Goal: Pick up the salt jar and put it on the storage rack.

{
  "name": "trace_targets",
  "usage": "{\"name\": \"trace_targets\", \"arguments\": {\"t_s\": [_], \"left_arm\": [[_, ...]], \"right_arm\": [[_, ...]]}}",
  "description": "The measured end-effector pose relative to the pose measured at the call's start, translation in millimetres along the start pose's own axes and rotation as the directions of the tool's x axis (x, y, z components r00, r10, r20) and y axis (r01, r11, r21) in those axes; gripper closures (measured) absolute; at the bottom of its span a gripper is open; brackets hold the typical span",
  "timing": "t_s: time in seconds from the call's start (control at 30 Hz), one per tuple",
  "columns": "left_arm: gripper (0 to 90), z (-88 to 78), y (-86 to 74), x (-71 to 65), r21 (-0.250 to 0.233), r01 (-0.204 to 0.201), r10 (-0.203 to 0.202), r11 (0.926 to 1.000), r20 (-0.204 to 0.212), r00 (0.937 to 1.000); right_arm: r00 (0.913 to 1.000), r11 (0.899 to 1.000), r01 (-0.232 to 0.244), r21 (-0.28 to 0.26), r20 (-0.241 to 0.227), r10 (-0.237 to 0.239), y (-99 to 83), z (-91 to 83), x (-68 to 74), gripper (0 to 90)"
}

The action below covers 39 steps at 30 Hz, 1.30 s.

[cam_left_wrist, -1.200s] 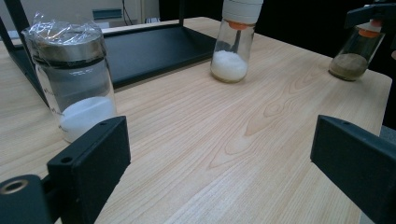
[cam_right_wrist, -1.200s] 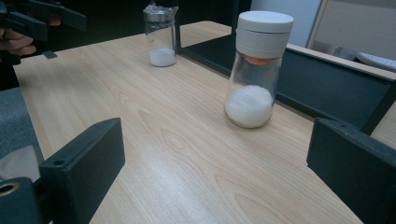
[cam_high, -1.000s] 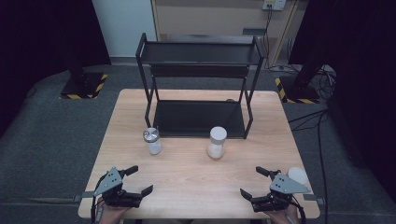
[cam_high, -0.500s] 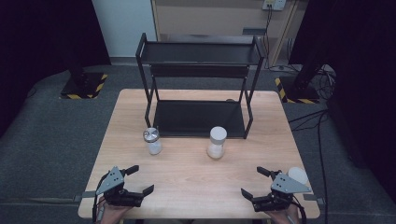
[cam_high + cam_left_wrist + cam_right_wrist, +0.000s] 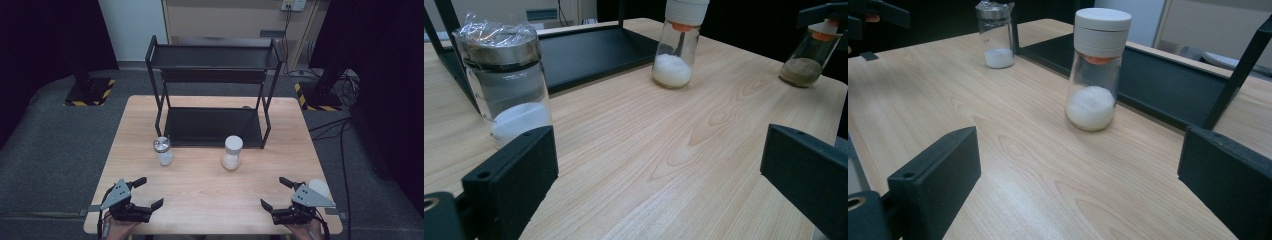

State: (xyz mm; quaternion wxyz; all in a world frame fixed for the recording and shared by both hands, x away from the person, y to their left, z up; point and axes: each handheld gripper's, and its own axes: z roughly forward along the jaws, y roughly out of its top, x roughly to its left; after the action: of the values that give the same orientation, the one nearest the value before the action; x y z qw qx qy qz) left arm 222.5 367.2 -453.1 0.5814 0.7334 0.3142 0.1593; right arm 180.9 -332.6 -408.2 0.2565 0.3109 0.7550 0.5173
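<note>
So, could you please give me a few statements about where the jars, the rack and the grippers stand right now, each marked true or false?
1. The metal-lidded jar stands on the table, in front of the black rack. True.
2. The white-capped jar lies on its side. False: it stands upright.
3. The left gripper is clamped on the metal-lidded jar. False: its jaws have just been opening, with nothing between them, and the jar stands apart from it.
4. Both jars near the rack hold a white powder at the bottom. True.
5. The right gripper is open and holds nothing. True.
6. A jar sits on the rack's top shelf. False: the top shelf bears no jar.
</note>
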Motion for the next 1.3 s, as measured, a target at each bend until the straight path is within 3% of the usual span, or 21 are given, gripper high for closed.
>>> {"name": "trace_targets", "arguments": {"t_s": [0.47,0.83,1.3], "left_arm": [[0.8,0.1,0.1,-0.2,-0.002,0.003,-0.003,1.0000,0.002,1.0000],[1.2,-1.6,2.4,-7.3,-0.017,0.013,-0.013,0.9998,-0.020,0.9997],[1.8,-4.2,30.3,-9.2,-0.015,0.015,-0.016,0.9998,-0.051,0.9986]], "right_arm": [[0.9994,1.000,0.021,-0.010,0.029,-0.021,-1.2,-4.0,2.0,4.0],[0.9997,1.000,0.016,-0.006,0.019,-0.016,-1.2,-4.1,0.1,4.0],[0.9998,1.000,0.013,-0.004,0.017,-0.013,-1.1,-4.2,-0.3,4.0]]}}
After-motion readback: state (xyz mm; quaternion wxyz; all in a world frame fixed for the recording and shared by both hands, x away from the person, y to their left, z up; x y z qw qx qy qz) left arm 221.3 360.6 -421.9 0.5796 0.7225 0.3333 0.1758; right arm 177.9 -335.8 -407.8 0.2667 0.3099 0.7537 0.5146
